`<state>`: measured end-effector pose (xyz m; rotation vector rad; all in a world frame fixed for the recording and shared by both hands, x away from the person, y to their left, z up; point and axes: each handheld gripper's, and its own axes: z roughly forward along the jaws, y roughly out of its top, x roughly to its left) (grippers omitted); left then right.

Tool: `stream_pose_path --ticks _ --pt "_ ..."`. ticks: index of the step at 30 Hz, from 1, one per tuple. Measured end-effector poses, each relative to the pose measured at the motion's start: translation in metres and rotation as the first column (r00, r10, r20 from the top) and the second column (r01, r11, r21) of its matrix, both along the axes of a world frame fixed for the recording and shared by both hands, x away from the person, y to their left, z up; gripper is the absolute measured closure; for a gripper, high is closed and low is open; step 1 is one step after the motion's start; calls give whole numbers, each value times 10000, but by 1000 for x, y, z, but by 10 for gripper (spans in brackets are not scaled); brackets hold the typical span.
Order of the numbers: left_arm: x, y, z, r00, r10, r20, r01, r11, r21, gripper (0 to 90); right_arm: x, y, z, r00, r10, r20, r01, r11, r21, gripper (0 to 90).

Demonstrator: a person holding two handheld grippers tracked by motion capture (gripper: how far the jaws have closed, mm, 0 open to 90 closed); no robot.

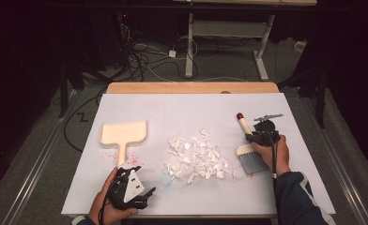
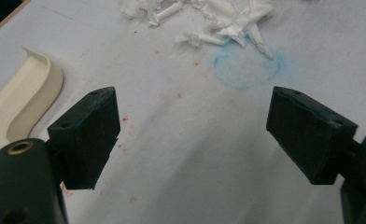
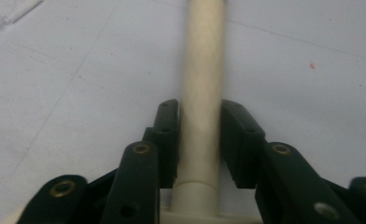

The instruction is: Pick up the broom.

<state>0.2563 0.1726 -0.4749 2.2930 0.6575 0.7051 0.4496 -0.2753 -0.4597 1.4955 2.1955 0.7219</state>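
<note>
The brush (image 1: 249,151) is pinched by its cream handle (image 3: 200,84) in the right gripper (image 1: 262,133), at the table's (image 1: 182,112) right side, bristles beside the paper scraps (image 1: 196,157). The left gripper (image 1: 134,190) is held spread wide near the dustpan (image 1: 124,133), nothing between its jaws.

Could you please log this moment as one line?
right tongs: shut on cream plastic brush handle | left tongs: open, empty | cream plastic dustpan: untouched | white paper scraps: unswept
</note>
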Motion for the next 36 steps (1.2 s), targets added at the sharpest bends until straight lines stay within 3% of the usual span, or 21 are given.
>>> stream_pose_path --ticks 9,14,16,21,22,23,28,29,30,36 --pt "0 0 0 10000 -43 -65 43 10000 23 168 -3 -3 1 9995 -4 320 -2 9998 179 716" --pt "1 -1 -1 9999 -52 -90 52 10000 10 168 -13 -7 19 9902 -36 1398 -13 9994 354 717" --pt "1 -1 0 10000 -50 -69 50 10000 1 168 -15 -8 22 9885 -44 1513 -15 9992 389 717" --pt "0 -1 1 10000 41 9 -41 10000 -21 168 -26 -13 35 9752 -17 2213 -140 9975 692 718" --pt "0 -1 1 10000 52 11 -52 10000 -18 168 -31 -14 41 9682 56 2501 -272 9962 829 718" --pt "1 -1 1 10000 75 15 -75 10000 -31 168 -31 -14 41 9682 56 2501 -272 9962 829 718" --pt "1 -1 1 9999 109 45 -110 9999 40 168 -43 -17 56 9479 161 3180 -516 9933 1036 718" --pt "1 -1 1 9999 131 52 -132 9999 46 168 -48 -18 62 9388 170 3441 -612 9911 1181 718" --pt "0 -1 1 9999 149 55 -149 9999 34 168 -48 -18 62 9388 170 3441 -612 9911 1181 718" --pt "0 -2 3 9996 261 67 -259 9995 -174 168 -60 -19 75 9176 59 3974 -671 9879 1401 718"
